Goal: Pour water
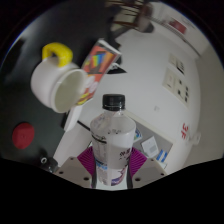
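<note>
A clear plastic water bottle [113,135] with a black cap [114,101] stands upright, clamped between the gripper's [112,168] two fingers — their purple pads [88,160] press against its lower sides. The bottle's label area shows pale and translucent. Beyond the bottle and to its left, a white mug [62,82] with a yellow handle [56,52] tilts, its open mouth turned toward the bottle. Just behind the bottle's cap lies a colourful printed card [100,58] on the white table [150,75]. Left of the bottle, lower down, sits a red round object [22,134] — too blurred to identify. Right of the bottle's base, small printed packets [152,150] rest on the table.
</note>
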`<action>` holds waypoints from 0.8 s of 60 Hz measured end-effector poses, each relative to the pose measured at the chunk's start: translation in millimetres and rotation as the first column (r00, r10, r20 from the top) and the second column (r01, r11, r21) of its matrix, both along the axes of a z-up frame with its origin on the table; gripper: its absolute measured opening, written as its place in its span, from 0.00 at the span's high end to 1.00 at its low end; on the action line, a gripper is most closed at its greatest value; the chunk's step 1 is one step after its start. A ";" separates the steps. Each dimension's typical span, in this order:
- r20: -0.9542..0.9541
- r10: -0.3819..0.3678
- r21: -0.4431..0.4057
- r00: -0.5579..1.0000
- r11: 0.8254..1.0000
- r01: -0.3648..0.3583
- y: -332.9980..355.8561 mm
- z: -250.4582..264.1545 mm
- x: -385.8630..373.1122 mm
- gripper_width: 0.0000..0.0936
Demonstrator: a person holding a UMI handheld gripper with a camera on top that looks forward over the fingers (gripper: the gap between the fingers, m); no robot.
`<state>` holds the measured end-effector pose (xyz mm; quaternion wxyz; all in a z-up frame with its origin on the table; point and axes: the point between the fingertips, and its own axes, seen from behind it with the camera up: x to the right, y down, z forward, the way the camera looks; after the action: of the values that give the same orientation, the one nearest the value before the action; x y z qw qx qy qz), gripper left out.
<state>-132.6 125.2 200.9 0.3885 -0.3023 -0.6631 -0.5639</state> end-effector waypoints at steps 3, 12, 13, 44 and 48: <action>-0.126 -0.020 -0.006 0.992 1.000 0.019 -2.9 20.8 7.5 0.59; -0.651 -0.134 -0.119 0.747 0.990 0.073 -17.9 78.7 27.0 0.59; -0.702 -0.147 -0.137 0.697 0.988 0.071 -19.4 82.8 28.6 0.58; -0.740 -0.532 -0.503 -0.411 0.844 -0.187 -25.5 -92.4 101.2 0.59; -0.731 -0.547 -0.523 -0.408 0.833 -0.181 -25.4 -118.3 107.3 0.59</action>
<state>-25.3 99.8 82.6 0.5644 -0.8204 -0.0807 0.0434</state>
